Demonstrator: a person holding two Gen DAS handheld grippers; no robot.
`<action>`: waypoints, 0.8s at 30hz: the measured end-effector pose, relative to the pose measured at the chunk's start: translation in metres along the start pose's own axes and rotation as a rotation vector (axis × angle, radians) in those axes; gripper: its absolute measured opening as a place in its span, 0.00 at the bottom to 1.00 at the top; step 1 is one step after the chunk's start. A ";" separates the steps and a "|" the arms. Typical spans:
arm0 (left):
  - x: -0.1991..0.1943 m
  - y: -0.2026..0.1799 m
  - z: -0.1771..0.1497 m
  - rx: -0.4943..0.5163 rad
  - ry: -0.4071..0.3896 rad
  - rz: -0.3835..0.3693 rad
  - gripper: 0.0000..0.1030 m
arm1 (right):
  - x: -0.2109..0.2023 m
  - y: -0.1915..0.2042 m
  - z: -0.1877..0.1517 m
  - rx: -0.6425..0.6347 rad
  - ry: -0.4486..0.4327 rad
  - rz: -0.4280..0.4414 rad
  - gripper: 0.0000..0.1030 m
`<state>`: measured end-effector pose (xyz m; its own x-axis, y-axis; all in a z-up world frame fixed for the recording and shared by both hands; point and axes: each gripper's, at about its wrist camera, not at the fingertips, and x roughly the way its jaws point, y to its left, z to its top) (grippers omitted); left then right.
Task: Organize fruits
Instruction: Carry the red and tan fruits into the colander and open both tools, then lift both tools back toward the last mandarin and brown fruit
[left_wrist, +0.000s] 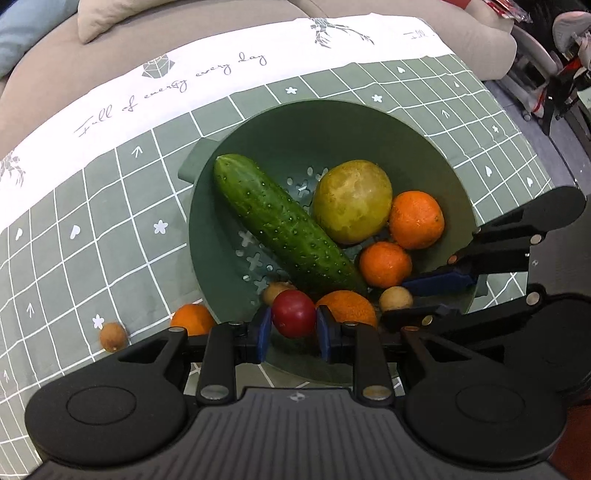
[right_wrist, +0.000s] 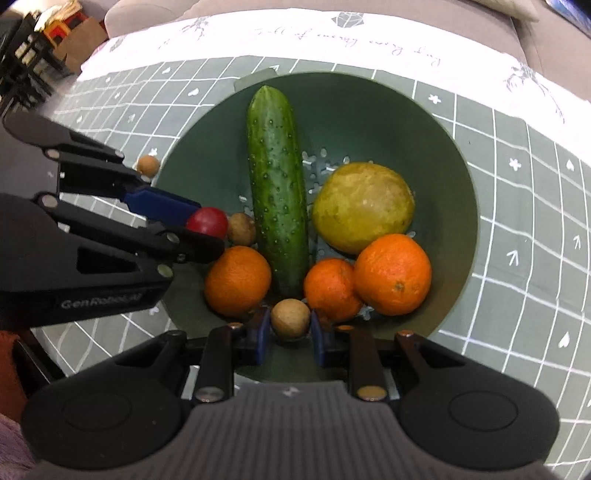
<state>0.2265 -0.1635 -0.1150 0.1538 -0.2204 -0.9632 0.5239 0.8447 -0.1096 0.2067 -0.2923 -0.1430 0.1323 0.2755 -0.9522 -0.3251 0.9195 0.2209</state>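
My left gripper (left_wrist: 293, 322) is shut on a small red round fruit (left_wrist: 293, 313) just above the near side of the green strainer bowl (left_wrist: 332, 125). In the right wrist view my right gripper (right_wrist: 290, 326) is shut on a small brown longan (right_wrist: 290, 318) over the bowl's (right_wrist: 369, 110) near rim. Each gripper shows in the other's view: the right gripper (left_wrist: 397, 300) comes in from the right, the left gripper (right_wrist: 208, 226) from the left. Inside the bowl lie a cucumber (left_wrist: 284, 225), a yellow-green fruit (left_wrist: 352, 201), three oranges (right_wrist: 392, 274) and another longan (right_wrist: 241, 229).
An orange (left_wrist: 192, 318) and a loose longan (left_wrist: 113, 336) lie on the green checked tablecloth (left_wrist: 92, 221) left of the bowl. A beige sofa with cushions (left_wrist: 110, 14) runs along the far edge of the table. Furniture clutter (left_wrist: 554, 74) stands at the far right.
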 end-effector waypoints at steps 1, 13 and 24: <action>0.000 0.000 0.000 0.001 0.001 -0.001 0.28 | 0.000 0.000 0.000 -0.004 0.002 -0.001 0.19; -0.012 0.000 -0.006 0.001 -0.038 -0.018 0.45 | -0.003 0.004 0.002 0.006 -0.005 -0.018 0.36; -0.066 0.001 -0.035 -0.025 -0.166 -0.026 0.46 | -0.041 0.029 -0.008 0.012 -0.101 -0.040 0.48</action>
<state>0.1877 -0.1314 -0.0595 0.2781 -0.3184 -0.9062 0.5087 0.8491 -0.1422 0.1845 -0.2795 -0.0995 0.2391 0.2649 -0.9342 -0.3061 0.9336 0.1863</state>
